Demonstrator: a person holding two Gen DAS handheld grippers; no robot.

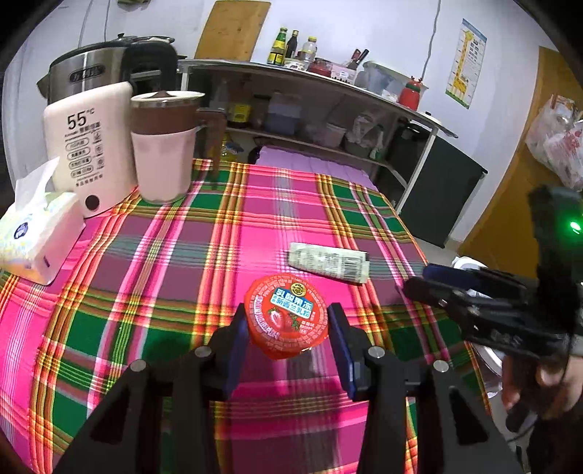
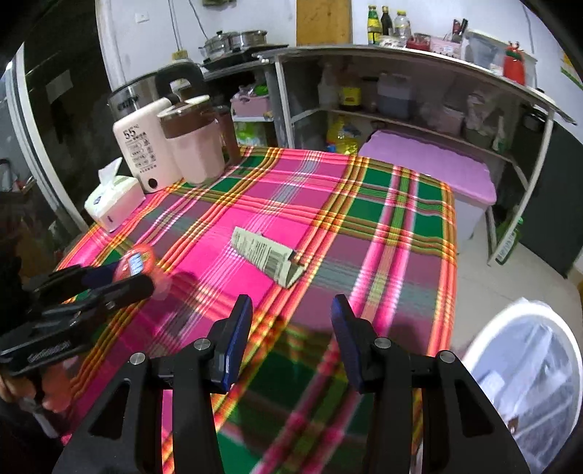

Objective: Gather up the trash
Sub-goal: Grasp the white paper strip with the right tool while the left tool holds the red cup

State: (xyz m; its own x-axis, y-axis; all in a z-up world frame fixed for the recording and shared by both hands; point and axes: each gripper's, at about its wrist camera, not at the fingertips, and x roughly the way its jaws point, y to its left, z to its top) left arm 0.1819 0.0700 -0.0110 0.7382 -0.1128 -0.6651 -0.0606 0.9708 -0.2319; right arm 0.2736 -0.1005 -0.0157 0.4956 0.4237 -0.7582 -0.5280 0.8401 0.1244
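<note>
Apparently the jelly cup sits between left fingers (touching).

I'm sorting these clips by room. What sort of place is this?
Most likely a home kitchen: sauce bottles on a metal shelf unit, steamer pots on a stove, and a kettle on the plaid table.

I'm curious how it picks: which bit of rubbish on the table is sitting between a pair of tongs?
The round red jelly cup, between the left tongs. The flat folded paper packet lies farther back on the checked cloth, untouched.
</note>
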